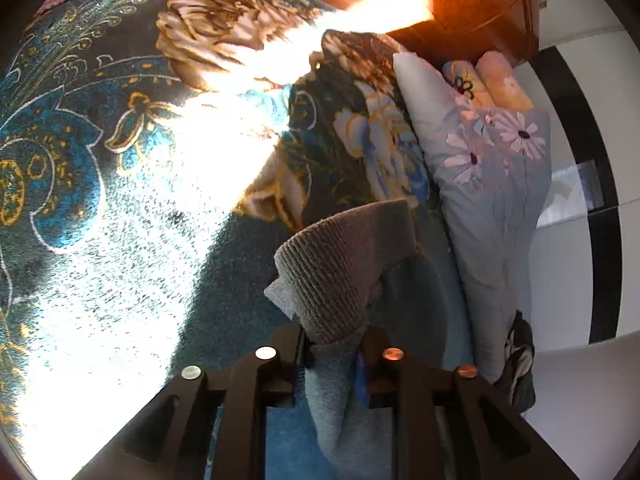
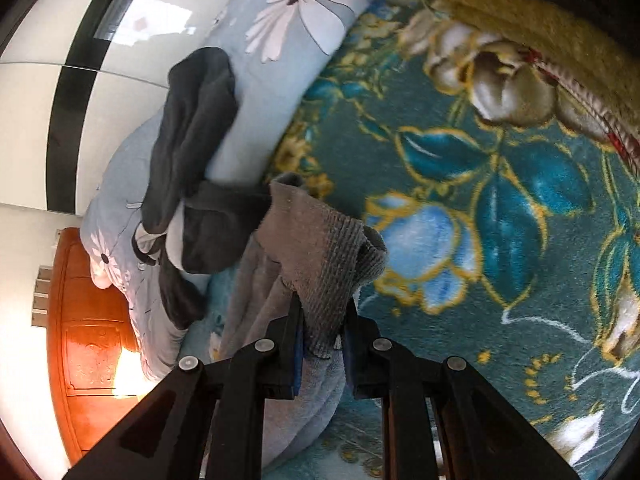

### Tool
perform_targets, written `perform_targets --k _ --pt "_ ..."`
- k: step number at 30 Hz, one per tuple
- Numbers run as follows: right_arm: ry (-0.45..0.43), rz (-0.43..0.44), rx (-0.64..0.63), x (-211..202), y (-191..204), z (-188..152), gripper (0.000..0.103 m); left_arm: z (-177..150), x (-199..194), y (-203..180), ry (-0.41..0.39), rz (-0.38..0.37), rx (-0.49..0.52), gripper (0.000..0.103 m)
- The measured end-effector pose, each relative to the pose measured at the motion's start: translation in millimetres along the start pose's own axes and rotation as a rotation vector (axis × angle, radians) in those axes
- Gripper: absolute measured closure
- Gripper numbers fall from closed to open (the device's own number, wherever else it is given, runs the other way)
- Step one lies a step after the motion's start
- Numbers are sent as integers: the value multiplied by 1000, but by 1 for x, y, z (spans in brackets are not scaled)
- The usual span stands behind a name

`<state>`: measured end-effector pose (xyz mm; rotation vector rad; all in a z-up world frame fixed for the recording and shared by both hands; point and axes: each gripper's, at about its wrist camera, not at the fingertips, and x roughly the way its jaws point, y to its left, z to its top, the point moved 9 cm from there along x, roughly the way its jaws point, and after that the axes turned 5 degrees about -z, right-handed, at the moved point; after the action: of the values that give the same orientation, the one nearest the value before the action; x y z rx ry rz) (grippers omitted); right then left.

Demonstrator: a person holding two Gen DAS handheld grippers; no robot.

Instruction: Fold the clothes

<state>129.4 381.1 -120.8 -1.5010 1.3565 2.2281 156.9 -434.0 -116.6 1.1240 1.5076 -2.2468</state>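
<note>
Each gripper pinches a ribbed hem of the grey knit garment (image 1: 340, 264): the left gripper (image 1: 334, 344) and right gripper (image 2: 322, 340) both have jaws narrowed onto the cloth, lifting it clear, presumably to spread it for folding. The garment hangs over the teal floral blanket (image 2: 500, 200); a flowered pillow (image 1: 492, 184) lies toward three o'clock in the left view.

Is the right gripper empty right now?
No, the right gripper is clamped on the ribbed edge of the grey garment.
</note>
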Motion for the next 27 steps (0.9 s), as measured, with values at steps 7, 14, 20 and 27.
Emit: perform_targets --k 7,14,20,27 --pt "37 -6 26 6 -11 -6 86 -20 -18 -1 101 104 122 61" --pt "49 15 25 9 -11 -8 85 -51 -35 -60 144 91 291 57" --pt "52 38 46 9 -11 -9 85 -118 63 -148 370 47 546 52" --pt "67 60 46 5 -10 -9 85 -154 151 -169 466 179 768 52"
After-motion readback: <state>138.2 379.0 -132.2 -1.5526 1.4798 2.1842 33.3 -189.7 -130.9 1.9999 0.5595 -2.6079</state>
